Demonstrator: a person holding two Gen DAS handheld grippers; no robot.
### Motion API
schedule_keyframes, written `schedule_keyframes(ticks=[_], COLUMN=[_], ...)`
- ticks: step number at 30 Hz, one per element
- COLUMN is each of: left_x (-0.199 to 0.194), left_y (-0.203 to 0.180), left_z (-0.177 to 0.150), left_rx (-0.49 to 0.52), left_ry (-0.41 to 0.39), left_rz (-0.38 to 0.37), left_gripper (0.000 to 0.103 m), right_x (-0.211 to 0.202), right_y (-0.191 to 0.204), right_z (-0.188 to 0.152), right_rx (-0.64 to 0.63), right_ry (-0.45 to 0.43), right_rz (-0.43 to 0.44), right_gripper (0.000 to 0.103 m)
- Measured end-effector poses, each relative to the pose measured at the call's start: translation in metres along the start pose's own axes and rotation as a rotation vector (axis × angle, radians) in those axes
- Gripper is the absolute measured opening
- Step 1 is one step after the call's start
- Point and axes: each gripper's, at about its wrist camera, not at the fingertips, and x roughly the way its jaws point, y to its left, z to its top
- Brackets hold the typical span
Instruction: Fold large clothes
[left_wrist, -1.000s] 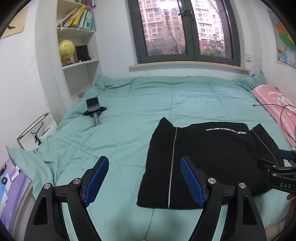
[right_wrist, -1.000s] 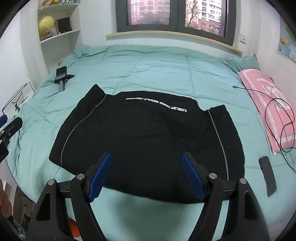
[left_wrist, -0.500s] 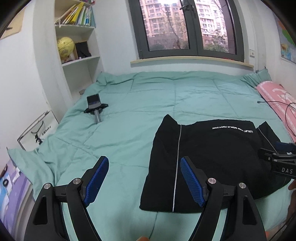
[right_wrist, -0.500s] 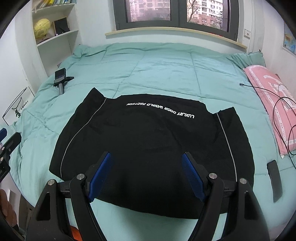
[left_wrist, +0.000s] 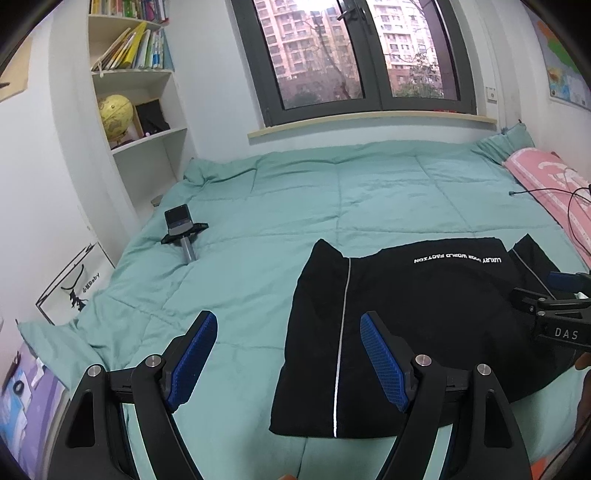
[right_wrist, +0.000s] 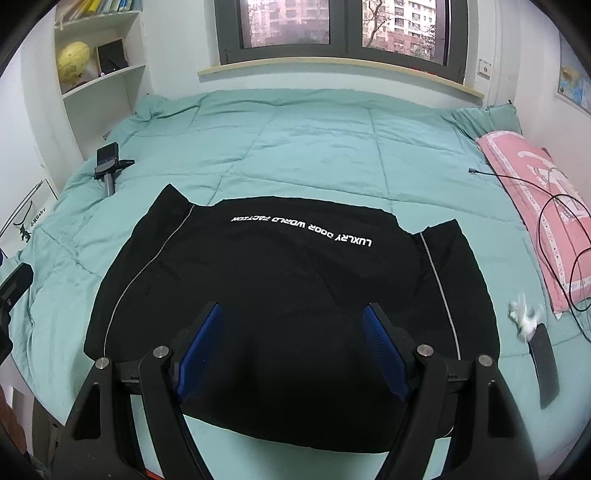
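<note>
A black garment (right_wrist: 288, 295) with white lettering and thin grey side stripes lies flat on the teal quilt (right_wrist: 314, 140), near the bed's front edge. It also shows in the left wrist view (left_wrist: 417, 317). My left gripper (left_wrist: 286, 347) is open and empty, held above the garment's left edge. My right gripper (right_wrist: 293, 339) is open and empty, held above the garment's near middle. The right gripper (left_wrist: 554, 314) also shows at the right edge of the left wrist view.
A phone on a small stand (right_wrist: 109, 166) lies at the quilt's left. A pink pillow (right_wrist: 535, 206) with a black cable lies at the right, a dark remote (right_wrist: 545, 365) and a crumpled white tissue (right_wrist: 522, 319) below it. Shelves (left_wrist: 140, 107) stand at the left wall.
Both grippers have tilted up and drawn back a little, so the garment sits lower in both views. Both stay open. The garment has not moved.
</note>
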Motion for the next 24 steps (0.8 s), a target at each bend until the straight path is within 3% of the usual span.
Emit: schedule_keyframes(ticks=[24], left_x=[0.011], left_y=[-0.012], left_z=[-0.001], left_rx=[0.011], left_ry=[0.049], left_rz=[-0.030], left_gripper=[0.081], right_x=[0.008], right_y=[-0.002], right_z=[-0.009], right_rx=[0.012], right_ry=[0.032], right_rz=[0.002], right_gripper=[0.080])
